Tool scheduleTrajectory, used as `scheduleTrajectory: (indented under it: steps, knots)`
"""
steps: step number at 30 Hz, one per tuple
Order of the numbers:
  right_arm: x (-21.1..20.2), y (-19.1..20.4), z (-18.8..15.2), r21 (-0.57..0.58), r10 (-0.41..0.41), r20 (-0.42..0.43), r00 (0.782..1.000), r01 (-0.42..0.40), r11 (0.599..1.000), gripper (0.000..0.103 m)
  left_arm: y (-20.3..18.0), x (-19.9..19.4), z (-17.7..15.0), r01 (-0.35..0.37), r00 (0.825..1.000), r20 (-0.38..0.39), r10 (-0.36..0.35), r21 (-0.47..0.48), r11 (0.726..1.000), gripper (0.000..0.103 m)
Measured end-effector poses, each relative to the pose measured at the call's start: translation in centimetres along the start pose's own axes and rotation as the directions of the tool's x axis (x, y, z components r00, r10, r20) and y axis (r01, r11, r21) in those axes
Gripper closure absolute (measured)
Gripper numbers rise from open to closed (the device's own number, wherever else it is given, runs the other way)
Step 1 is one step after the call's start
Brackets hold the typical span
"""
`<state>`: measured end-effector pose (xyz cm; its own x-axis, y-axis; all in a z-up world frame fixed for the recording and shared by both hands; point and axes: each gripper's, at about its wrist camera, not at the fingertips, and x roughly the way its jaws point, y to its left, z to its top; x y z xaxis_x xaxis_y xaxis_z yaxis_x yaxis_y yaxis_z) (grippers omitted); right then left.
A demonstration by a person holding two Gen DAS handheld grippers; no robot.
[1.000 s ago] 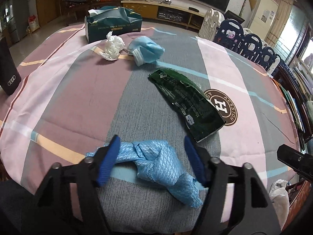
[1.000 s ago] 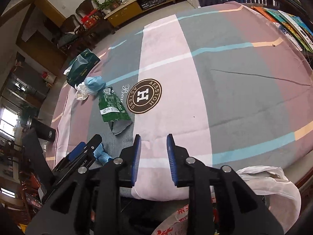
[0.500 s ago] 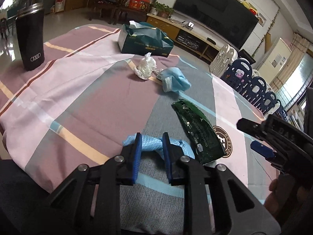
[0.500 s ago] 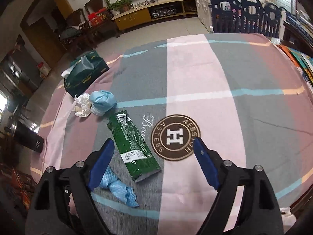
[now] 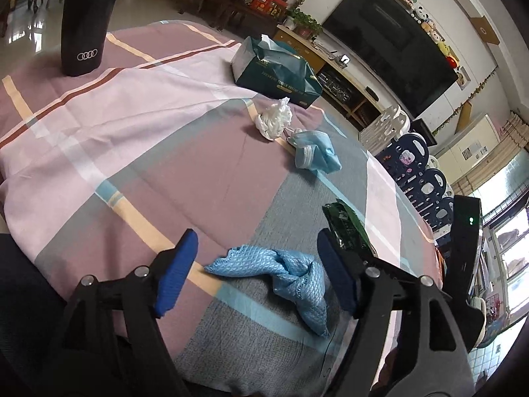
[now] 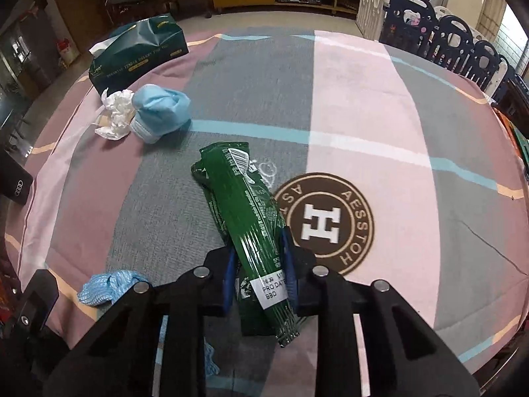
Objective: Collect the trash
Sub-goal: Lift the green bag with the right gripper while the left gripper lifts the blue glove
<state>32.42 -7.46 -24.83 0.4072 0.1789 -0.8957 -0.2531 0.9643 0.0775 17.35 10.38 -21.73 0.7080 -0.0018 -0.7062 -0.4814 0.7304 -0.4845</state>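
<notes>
A crumpled light-blue cloth lies on the striped tablecloth between the fingers of my left gripper, whose jaws are opening and not touching it. My right gripper is closing its jaws, and the blue pads press on the near end of a long green wrapper that lies flat. The wrapper shows just right of my left fingers. The cloth sits left of the right gripper. Farther off lie a crumpled white tissue and a blue face mask.
A dark green tissue box stands at the far side of the table. A black tumbler stands at the far left. The table's near edge runs under both grippers. A low fence of blue and white panels stands beyond the right side.
The left gripper shut around the blue cloth, then opened wide again with the cloth left on the table. The right gripper opened, moved over the green wrapper and shut on it.
</notes>
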Motion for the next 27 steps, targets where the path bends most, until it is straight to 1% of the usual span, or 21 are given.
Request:
scheduleTrajectory:
  steps: [3,5,7,8,9,10,12,14,15,17,20,23,24,25,26,27]
  knots:
    - [-1.2,-2.0,-0.9,0.069,0.017,0.014,1.0,-0.018,0.997,0.083,-0.2,0.3,-0.1,0.008,1.0,-0.02,-0.008,0.01,1.0,0.021]
    - [-2.2,-3.7,-1.7,0.122,0.036,0.028,0.999,-0.039,0.992,0.083,-0.7,0.8,-0.3,0.013,0.999,-0.047,-0.012,0.035,0.999,0.02]
    - [-3.2,-5.4,-2.7,0.173,0.063,0.036,0.997,-0.068,0.983,0.083,-1.8,1.7,-0.8,0.01,0.996,-0.088,-0.001,0.098,0.995,0.018]
    - [-3.6,-6.2,-3.2,0.193,0.068,0.039,0.997,-0.075,0.978,0.083,-2.6,2.1,-1.2,0.011,0.994,-0.111,0.006,0.148,0.989,0.018]
    - [-4.0,-6.8,-3.8,0.208,0.07,0.041,0.997,-0.077,0.975,0.083,-3.7,2.3,-1.7,0.004,0.992,-0.121,0.023,0.217,0.976,0.018]
    - [-4.5,-7.4,-4.5,0.22,0.069,0.044,0.997,-0.077,0.972,0.083,-4.6,2.2,-2.4,-0.014,0.993,-0.108,0.046,0.286,0.958,0.018]
    - [-5.5,-8.3,-5.7,0.236,0.071,0.054,0.996,-0.082,0.968,0.083,-6.5,2.0,-3.5,-0.049,0.994,-0.065,0.083,0.411,0.91,0.018]
    - [-6.4,-8.9,-6.8,0.252,0.076,0.067,0.995,-0.091,0.963,0.083,-7.6,2.3,-4.4,-0.068,0.993,-0.055,0.108,0.487,0.871,0.018]
    - [-6.8,-9.1,-7.3,0.258,0.078,0.075,0.994,-0.095,0.961,0.083,-7.8,2.4,-4.6,-0.071,0.991,-0.061,0.117,0.502,0.862,0.019]
    - [-7.7,-9.4,-8.1,0.265,0.079,0.09,0.993,-0.1,0.959,0.083,-7.7,2.9,-4.7,-0.079,0.987,-0.079,0.138,0.508,0.858,0.024]
    - [-8.7,-9.2,-8.9,0.258,0.073,0.113,0.991,-0.1,0.961,0.083,-7.2,3.3,-4.6,-0.08,0.984,-0.102,0.149,0.493,0.866,0.03]
    - [-9.6,-8.8,-9.7,0.257,0.075,0.133,0.988,-0.107,0.961,0.083,-6.9,3.7,-4.6,-0.069,0.981,-0.122,0.148,0.494,0.867,0.046]
    - [-9.8,-8.7,-9.9,0.257,0.079,0.136,0.988,-0.112,0.96,0.083,-7.0,3.9,-4.6,-0.061,0.981,-0.13,0.143,0.492,0.868,0.056]
    - [-9.9,-8.5,-10.1,0.257,0.082,0.138,0.987,-0.116,0.959,0.083,-6.8,3.9,-4.5,-0.049,0.982,-0.138,0.131,0.484,0.874,0.063]
    - [-10.1,-8.4,-10.3,0.257,0.085,0.141,0.986,-0.12,0.959,0.083,-6.7,3.8,-4.4,-0.044,0.983,-0.134,0.121,0.473,0.88,0.063]
    - [-10.2,-8.3,-10.6,0.257,0.087,0.143,0.986,-0.122,0.959,0.083,-6.5,3.5,-4.1,-0.033,0.987,-0.125,0.101,0.454,0.89,0.067]
